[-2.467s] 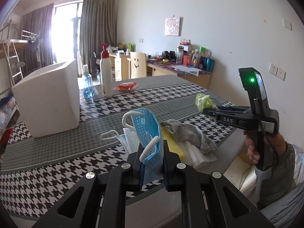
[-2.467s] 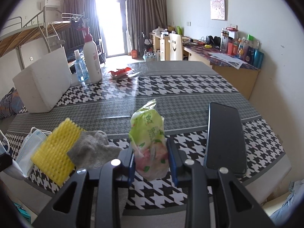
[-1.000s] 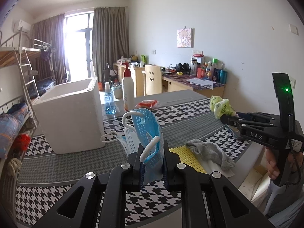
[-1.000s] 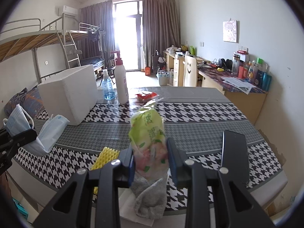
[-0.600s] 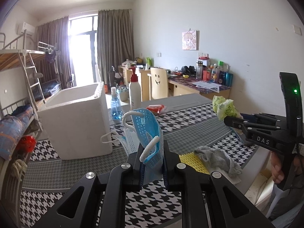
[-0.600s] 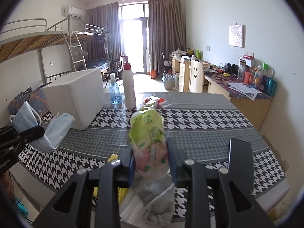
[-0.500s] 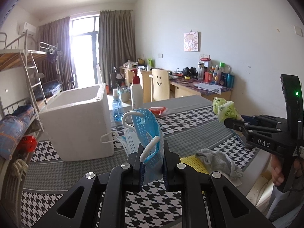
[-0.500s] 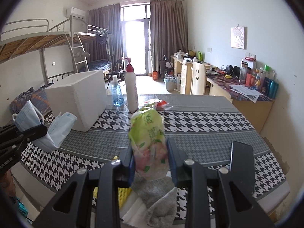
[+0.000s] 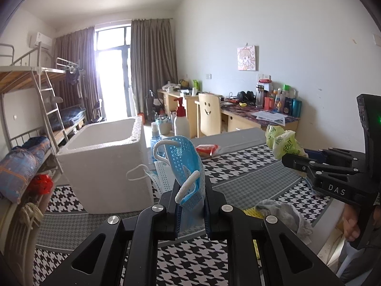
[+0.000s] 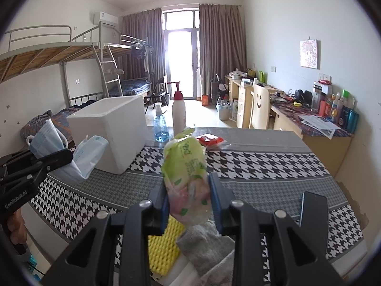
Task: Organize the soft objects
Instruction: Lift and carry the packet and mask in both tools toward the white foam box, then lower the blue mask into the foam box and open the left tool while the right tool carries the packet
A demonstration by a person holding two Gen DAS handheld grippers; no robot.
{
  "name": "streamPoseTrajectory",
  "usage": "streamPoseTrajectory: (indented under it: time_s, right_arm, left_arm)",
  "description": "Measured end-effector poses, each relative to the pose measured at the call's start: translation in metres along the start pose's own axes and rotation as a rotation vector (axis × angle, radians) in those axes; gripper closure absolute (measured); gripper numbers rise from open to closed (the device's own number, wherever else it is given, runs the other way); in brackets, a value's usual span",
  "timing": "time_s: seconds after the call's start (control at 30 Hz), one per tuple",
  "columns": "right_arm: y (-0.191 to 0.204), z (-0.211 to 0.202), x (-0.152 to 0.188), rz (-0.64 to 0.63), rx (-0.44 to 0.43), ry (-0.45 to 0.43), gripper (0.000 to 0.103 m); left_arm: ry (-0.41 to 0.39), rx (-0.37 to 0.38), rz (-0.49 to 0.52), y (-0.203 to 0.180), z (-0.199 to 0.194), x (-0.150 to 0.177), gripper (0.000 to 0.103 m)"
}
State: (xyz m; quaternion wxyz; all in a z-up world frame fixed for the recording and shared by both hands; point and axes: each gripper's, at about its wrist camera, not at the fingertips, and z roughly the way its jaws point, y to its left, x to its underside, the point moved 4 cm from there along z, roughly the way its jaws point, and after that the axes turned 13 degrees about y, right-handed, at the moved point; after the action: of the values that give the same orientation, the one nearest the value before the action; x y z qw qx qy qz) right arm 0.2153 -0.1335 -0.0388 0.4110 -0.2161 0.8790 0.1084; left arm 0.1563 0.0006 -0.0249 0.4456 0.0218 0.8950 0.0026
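Pinched between the left gripper (image 9: 190, 196) jaws, blue face masks (image 9: 188, 166) are held; a green tissue pack (image 10: 187, 178) is clamped between the right gripper (image 10: 189, 201) jaws.

Houndstooth table (image 10: 262, 166), foam box (image 10: 114, 133) (open-topped), bottles (image 10: 178, 109), sock (image 9: 283, 212)

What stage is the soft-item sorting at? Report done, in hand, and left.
Done: nothing shows inside the white foam box yet. In hand: the left gripper is shut on blue face masks; the right gripper is shut on a green tissue pack. Left: the grey sock and yellow sponge lie on the table.
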Motion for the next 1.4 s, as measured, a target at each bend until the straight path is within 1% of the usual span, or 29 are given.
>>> streamPoseTrajectory:
  time_s: [0.73,1.13,1.4]
  right_arm:
    - [0.022,-0.001,-0.033,-0.043,-0.054,-0.037,0.069]
    - [0.044,-0.004,-0.052,-0.095,-0.086,-0.061,0.069]
    - [0.054,0.001,-0.065,-0.106,-0.107,-0.058,0.069]
  left_arm:
    - [-0.058,-0.064,-0.009,0.017,-0.008,-0.029,0.087]
    - [-0.071,-0.098,-0.048,0.032,-0.009,-0.042,0.087]
    - [-0.072,-0.116,-0.086,0.048,-0.010,-0.052,0.087]
